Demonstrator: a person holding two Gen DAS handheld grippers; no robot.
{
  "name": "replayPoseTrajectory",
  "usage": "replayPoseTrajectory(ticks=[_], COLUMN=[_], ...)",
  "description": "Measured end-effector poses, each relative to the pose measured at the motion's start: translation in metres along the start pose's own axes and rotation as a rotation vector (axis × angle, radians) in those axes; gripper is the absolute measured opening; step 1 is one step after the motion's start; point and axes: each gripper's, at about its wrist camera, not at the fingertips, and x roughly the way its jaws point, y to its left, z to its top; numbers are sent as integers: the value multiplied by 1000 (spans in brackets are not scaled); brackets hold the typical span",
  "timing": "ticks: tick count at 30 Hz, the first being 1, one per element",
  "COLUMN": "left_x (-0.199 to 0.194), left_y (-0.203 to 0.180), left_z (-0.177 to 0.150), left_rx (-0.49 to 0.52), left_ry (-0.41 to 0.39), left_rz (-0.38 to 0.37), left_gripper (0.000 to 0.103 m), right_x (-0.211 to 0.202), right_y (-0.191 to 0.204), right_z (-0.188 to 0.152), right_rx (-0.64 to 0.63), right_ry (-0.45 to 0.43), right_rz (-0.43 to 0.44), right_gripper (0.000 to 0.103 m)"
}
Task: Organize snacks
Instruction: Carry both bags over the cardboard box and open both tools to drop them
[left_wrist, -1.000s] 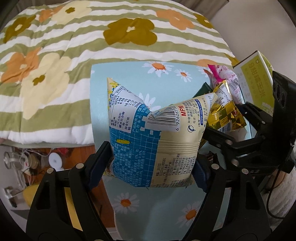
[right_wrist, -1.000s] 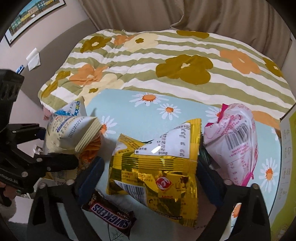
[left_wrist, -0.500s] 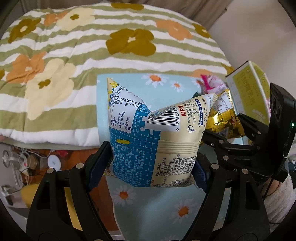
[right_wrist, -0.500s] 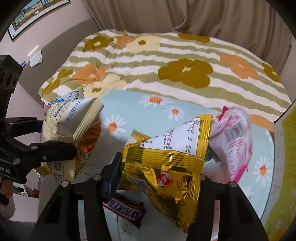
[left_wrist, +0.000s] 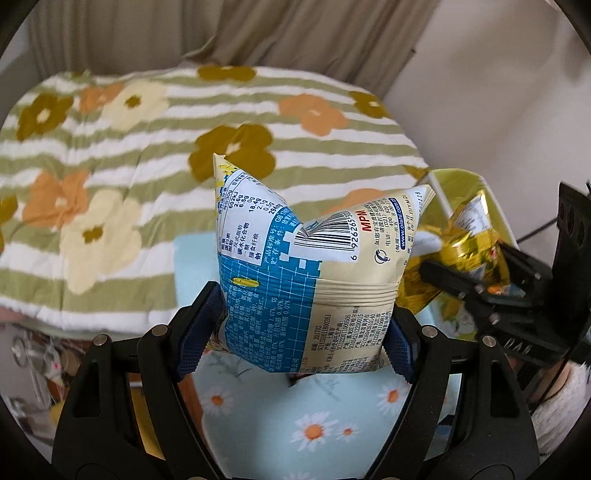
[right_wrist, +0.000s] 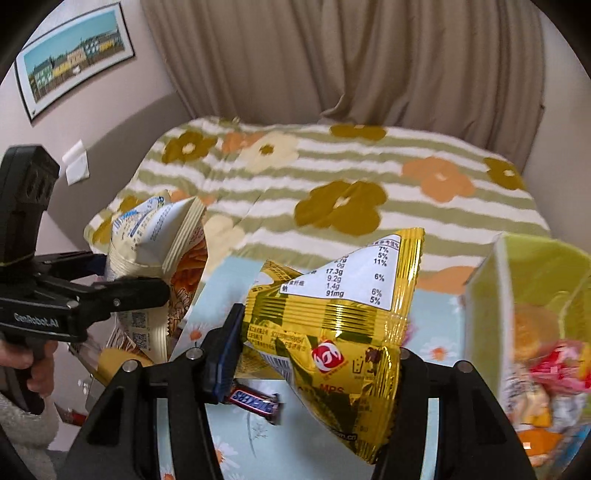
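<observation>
Left gripper (left_wrist: 304, 332) is clamped on a blue bag (left_wrist: 314, 273), blue pads pressing its lower sides; the bag stands puffed up between the fingers, barcode side facing the camera, held up off the daisy cloth (left_wrist: 314, 424) below. Right gripper (right_wrist: 314, 365) is clamped on a gold bag (right_wrist: 340, 314), nutrition label up, bag tilted with its lower corner hanging past the right finger.

From the left claw: right gripper (left_wrist: 491, 295) sits off to its right, gold bag (left_wrist: 469, 236) in its jaws, a yellow box (left_wrist: 461, 184) just behind that (blurred, can't read print). Striped floral bedspread (left_wrist: 147, 166) ahead, beyond the cloth.

From the right claw: left gripper (right_wrist: 122, 280) off to its left, blue bag (right_wrist: 155, 236) held in it, an orange-patterned pack just behind that bag (probably another snack, partly hidden). A Snickers (right_wrist: 255, 400) lies on the cloth (right_wrist: 236, 439) right under the left finger, not touched. Open yellow-green box (right_wrist: 491, 295) to the right, holding mixed snacks (right_wrist: 546, 369), blurry. Bedspread (right_wrist: 332, 184) ahead, curtain (right_wrist: 332, 55) behind it, framed picture (right_wrist: 74, 55) on the wall upper left.
</observation>
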Motion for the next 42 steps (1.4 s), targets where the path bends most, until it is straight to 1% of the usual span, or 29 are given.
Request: replayPoseTrajectory(ticks=[4,7,11,16,18,20,22,24,28,30,35,38,41,42], left_x=[-6,-7,3,30,45,62,76,93,124,140,169,187,197,198], left_y=[-38,-75,-137,-218,-247,-272,-290,-307,-324,-327,-330,-333,-335,-336], left_z=[16,27,41,56,63,67,69,71,74,74,75,82,84,83], left_rx=[32,39,44,53,49,30,14,12,5,4,26,33,47,50], left_ry=[-42,-77,-107,-125,-123,-100,-79,-48,6,40,91,118,138,146], left_rz=[-4,-7,-24,-44,-49,-70,-89,-80,-58,-45,-7,21,49,55], left_gripper=[78,78,78,78,78,78,78,78,78,78,78,88,101,103], right_x=[-38,-67,-96,-120,-125,-127,-131,-133,-127,-123,-108,-99,-95,-93], right_y=[-38,-70,-119,-185,-205,-226,-245,-262,-288,-299,-318,-325,-330,-332], right_z=[10,13,12,7,6,6,5,3,-2,-8,-16,-15,-14,-13], right_rx=[32,19,-13,-27,-33,-41,-39,-32,-17,2,37,50,51,57], right_ry=[-35,-56,-74,-77,-70,-59,-55,-50,-29,-12,16,28,33,37], right_rz=[-14,-43,-66,-79,-89,-97,-93,-93,-98,-87,-73,-65,-62,-59], right_gripper=[51,51,51,51,51,51,51,51,51,51,51,51,51,51])
